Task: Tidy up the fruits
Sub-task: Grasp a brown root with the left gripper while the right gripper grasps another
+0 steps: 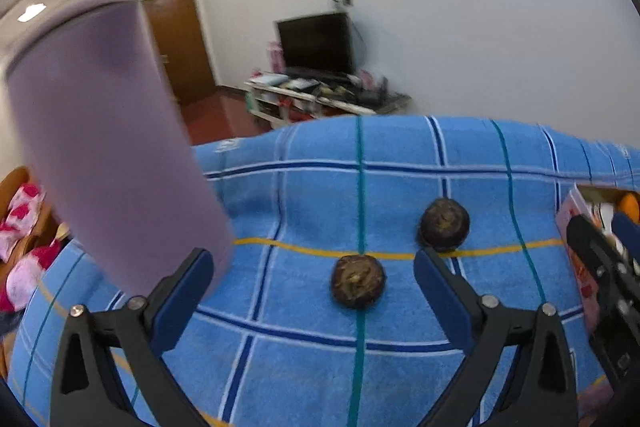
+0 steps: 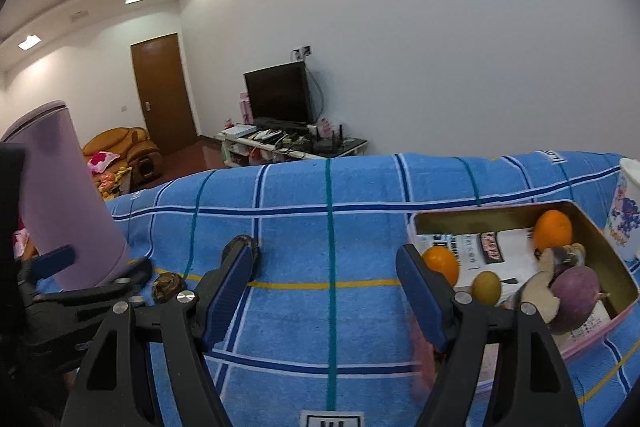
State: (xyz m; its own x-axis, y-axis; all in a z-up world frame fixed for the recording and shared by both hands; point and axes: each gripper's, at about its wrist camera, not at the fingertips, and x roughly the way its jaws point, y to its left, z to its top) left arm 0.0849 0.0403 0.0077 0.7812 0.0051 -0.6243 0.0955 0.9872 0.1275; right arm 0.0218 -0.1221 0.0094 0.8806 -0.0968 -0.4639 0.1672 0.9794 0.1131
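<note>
Oranges (image 2: 553, 228) in the box (image 2: 480, 217) show only rightward; both grippers' jaws gape empty.

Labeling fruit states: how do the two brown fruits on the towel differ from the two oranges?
The brown fruits are dark, dull and rough-skinned; the oranges are bright and smooth. The brown fruits lie loose on the blue towel; the oranges sit inside the box. The brown pair sits close together; the oranges are farther apart. All four are roundish and ungripped.
</note>
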